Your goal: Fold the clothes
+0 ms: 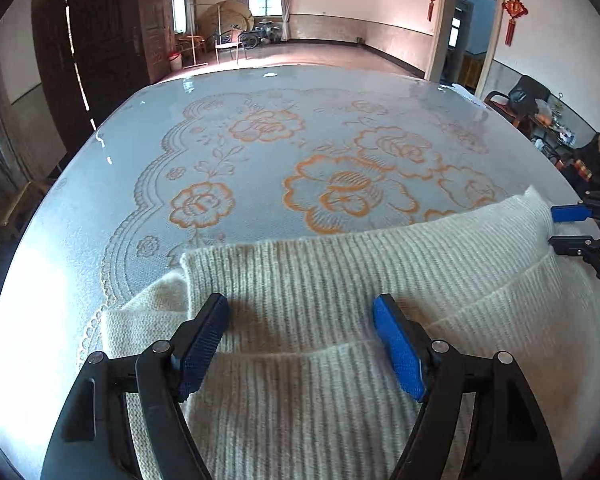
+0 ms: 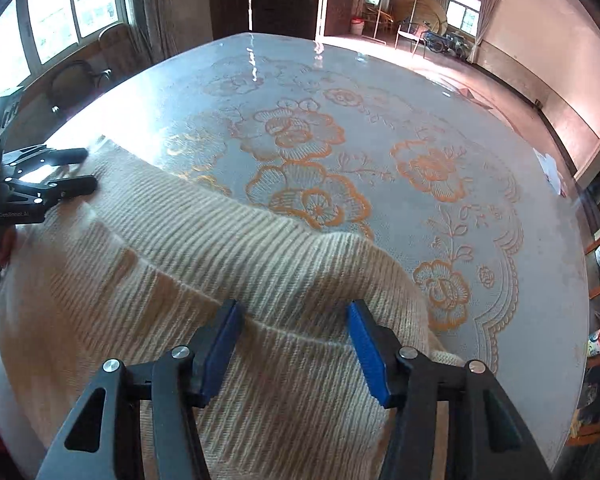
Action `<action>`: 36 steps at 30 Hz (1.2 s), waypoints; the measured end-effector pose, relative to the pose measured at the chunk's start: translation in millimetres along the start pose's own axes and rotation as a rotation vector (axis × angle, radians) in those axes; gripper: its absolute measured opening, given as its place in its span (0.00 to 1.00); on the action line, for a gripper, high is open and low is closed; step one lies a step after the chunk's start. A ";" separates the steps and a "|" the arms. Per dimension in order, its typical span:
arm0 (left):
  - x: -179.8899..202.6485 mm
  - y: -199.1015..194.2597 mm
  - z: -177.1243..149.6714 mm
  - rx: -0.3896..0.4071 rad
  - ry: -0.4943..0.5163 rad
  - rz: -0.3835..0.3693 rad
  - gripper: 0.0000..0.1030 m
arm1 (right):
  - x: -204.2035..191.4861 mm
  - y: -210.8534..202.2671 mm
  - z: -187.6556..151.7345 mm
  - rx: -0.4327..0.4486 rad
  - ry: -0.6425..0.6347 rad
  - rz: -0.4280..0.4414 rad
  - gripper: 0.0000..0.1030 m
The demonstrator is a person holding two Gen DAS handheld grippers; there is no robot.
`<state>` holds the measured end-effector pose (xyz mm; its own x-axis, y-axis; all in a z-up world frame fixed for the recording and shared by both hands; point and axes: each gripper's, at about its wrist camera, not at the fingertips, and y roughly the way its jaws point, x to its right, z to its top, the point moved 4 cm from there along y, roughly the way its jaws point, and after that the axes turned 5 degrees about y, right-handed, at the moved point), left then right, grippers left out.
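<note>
A cream ribbed knit sweater (image 1: pixel 360 276) lies folded on the near part of the table; it also shows in the right wrist view (image 2: pixel 228 248). My left gripper (image 1: pixel 300 340) is open, its blue pads spread just above the sweater's left part near a folded edge. My right gripper (image 2: pixel 296 340) is open above the sweater's right end. Each gripper shows in the other's view: the right one (image 1: pixel 556 226) at the sweater's far right edge, the left one (image 2: pixel 90 170) at its far left edge. Neither holds cloth.
The table (image 1: pixel 260 152) has a glossy cover over a white lace cloth with orange flowers. Chairs (image 1: pixel 516 100) and clutter stand at the right, a dark wooden cabinet (image 1: pixel 100 40) at the left, open floor beyond.
</note>
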<state>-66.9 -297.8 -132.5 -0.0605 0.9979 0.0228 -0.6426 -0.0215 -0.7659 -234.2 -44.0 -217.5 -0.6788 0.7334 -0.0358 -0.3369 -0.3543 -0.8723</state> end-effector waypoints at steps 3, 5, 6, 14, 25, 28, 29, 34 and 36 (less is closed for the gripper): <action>-12.0 -0.2 -3.7 0.006 -0.046 -0.011 0.81 | 32.6 0.4 -10.7 0.013 0.177 0.032 0.53; -10.8 -0.9 -1.7 -0.005 -0.030 -0.004 0.81 | 50.6 -0.4 -19.2 0.036 0.269 0.051 0.48; -9.3 -1.5 0.2 -0.016 -0.016 0.003 0.81 | 50.1 -2.4 -19.4 0.032 0.261 0.034 0.47; 2.4 -54.5 15.4 0.064 0.059 0.164 0.82 | -16.9 -65.1 1.5 0.130 0.099 0.094 0.54; -24.3 -22.8 -34.2 -0.034 -0.197 0.202 1.00 | -53.2 -28.1 -49.2 -0.011 0.071 0.039 0.58; -27.5 -22.4 -33.3 -0.055 -0.197 0.180 1.00 | -49.5 -31.6 -48.9 -0.008 0.110 0.054 0.59; -27.1 -23.5 -31.6 -0.064 -0.179 0.179 1.00 | -50.5 -34.4 -48.5 -0.018 0.104 0.056 0.60; -34.4 -37.0 -24.2 -0.094 -0.136 0.161 1.00 | -36.4 -58.6 -37.2 0.008 0.227 0.168 0.61; -44.7 -46.1 -22.4 -0.093 -0.134 0.147 1.00 | -20.6 -73.4 -36.4 0.039 0.294 0.203 0.62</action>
<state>-17.5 -340.1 -112.6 -0.2538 0.9672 -0.0130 -0.5461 -0.1544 -0.8234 -171.7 -12.0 -170.5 -0.5200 0.7790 -0.3502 -0.2425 -0.5278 -0.8140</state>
